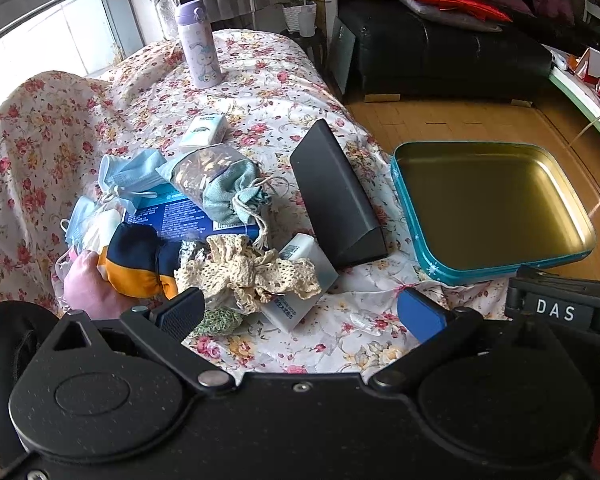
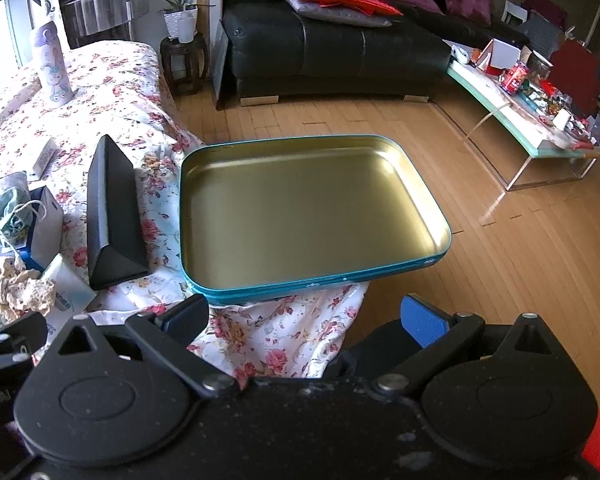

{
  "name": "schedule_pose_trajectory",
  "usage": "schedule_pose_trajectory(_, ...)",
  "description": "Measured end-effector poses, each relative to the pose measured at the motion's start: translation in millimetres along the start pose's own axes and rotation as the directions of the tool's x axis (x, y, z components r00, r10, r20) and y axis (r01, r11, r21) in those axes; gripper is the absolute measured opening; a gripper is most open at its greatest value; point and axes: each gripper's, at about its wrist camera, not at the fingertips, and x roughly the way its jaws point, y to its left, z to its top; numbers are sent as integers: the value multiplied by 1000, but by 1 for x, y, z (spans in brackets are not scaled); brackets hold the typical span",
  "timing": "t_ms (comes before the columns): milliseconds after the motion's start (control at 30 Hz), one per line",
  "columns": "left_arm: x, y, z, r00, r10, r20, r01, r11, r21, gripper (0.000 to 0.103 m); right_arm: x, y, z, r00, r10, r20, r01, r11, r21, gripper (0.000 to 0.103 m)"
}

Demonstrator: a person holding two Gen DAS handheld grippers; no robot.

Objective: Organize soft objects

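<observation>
A pile of soft things lies on the floral-covered table (image 1: pixel 260 92): a cream crochet piece (image 1: pixel 244 268), a navy and orange pouch (image 1: pixel 140 260), a teal drawstring bag (image 1: pixel 220 184), blue face masks (image 1: pixel 132 176) and a small green knit piece (image 1: pixel 216 320). My left gripper (image 1: pixel 304 316) is open and empty, just short of the crochet piece. An empty teal tin tray (image 1: pixel 420 232) with a gold inside sits at the table's right edge. My right gripper (image 2: pixel 306 320) is open and empty, in front of the tray (image 2: pixel 260 292). The crochet piece (image 2: pixel 16 288) shows at the right wrist view's left edge.
A black wedge-shaped case (image 1: pixel 336 196) lies between the pile and the tray. White packets (image 1: pixel 300 280) and a blue box (image 1: pixel 180 216) lie in the pile. A lilac bottle (image 1: pixel 198 44) stands at the back. Wood floor (image 2: pixel 500 260), a black sofa (image 2: pixel 332 56) and a glass table (image 2: pixel 532 136) lie beyond.
</observation>
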Motion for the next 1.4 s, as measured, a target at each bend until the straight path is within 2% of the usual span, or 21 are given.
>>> schedule_pose_trajectory(733,7,22,1,1000,-2,-11,1,999,-51,99,-1,19,3,1000,4,6,-3,999,-46,103)
schedule_pose_trajectory(933,1,35,5,1000,6,28,-5,998,-61,99,-11,19,4,997,42,57,-40,999,-34,103)
schedule_pose_trajectory(1167,6,90,23,995,78,56,-71,991,-116,99,-31,41,10,980,86,181,-72,994,-82,102)
schedule_pose_trajectory(1267,10,122,37,988,135,78,-123,981,-147,99,-38,57,13,963,153,222,-129,985,-119,102)
schedule_pose_trajectory(1400,17,164,52,968,229,99,-205,956,-208,99,-42,80,19,935,275,223,-242,956,-165,102)
